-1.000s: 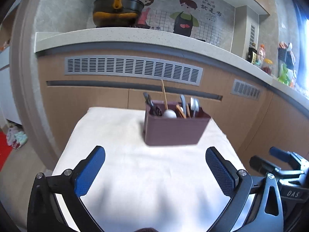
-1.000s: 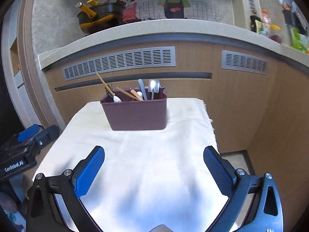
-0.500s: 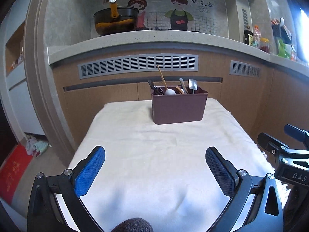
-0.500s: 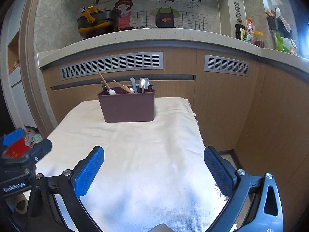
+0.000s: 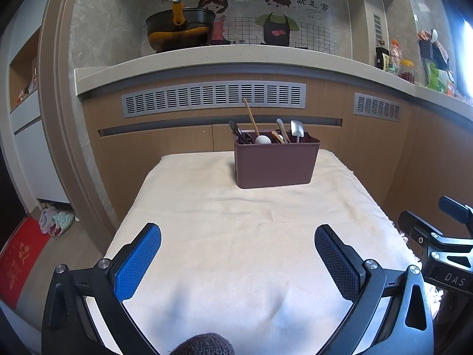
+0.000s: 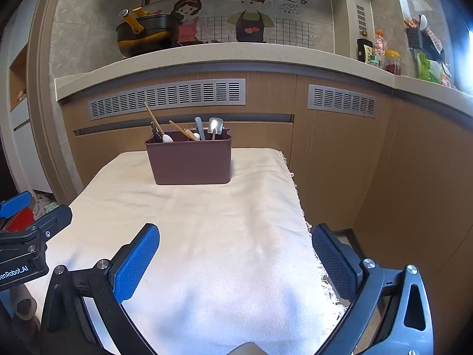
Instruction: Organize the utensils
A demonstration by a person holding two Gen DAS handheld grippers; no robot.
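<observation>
A maroon plastic utensil holder [image 5: 276, 162] stands upright on a cream cloth [image 5: 251, 236] that covers a small table, near the table's far edge and closest to the wooden cabinet front [image 5: 165, 148] behind it. It is a plain rectangular bin with rounded corners. Utensils poke above its rim: a wooden stick [image 5: 250, 117] leaning left, dark handles [image 5: 236, 131] at the left end, a white rounded spoon bowl [image 5: 262, 139], wooden pieces beside it, a pale grey handle [image 6: 200, 127] and a small metal shovel-shaped spoon [image 5: 296, 128] toward the right end. Which inner compartment each sits in cannot be told.

Between the holder and both grippers the cloth is bare, with only soft creases. The cloth's fringed right edge [image 6: 298, 201] drops off toward the floor beside the cabinet; the left edge falls toward floor where a red mat [image 5: 17, 254] and bundled fabric [image 5: 56, 220] lie.

The left gripper [image 5: 238, 251] hangs over the near part of the cloth, its blue-padded fingers spread wide with nothing between them. The right gripper [image 6: 236, 251] does likewise over the cloth's near right side, fingers wide apart and empty. Both are well apart from the holder.

Above the cabinet runs a pale countertop [image 5: 236, 54] carrying a black and yellow pot [image 5: 180, 34], with jars and bottles [image 5: 396, 62] farther right.
</observation>
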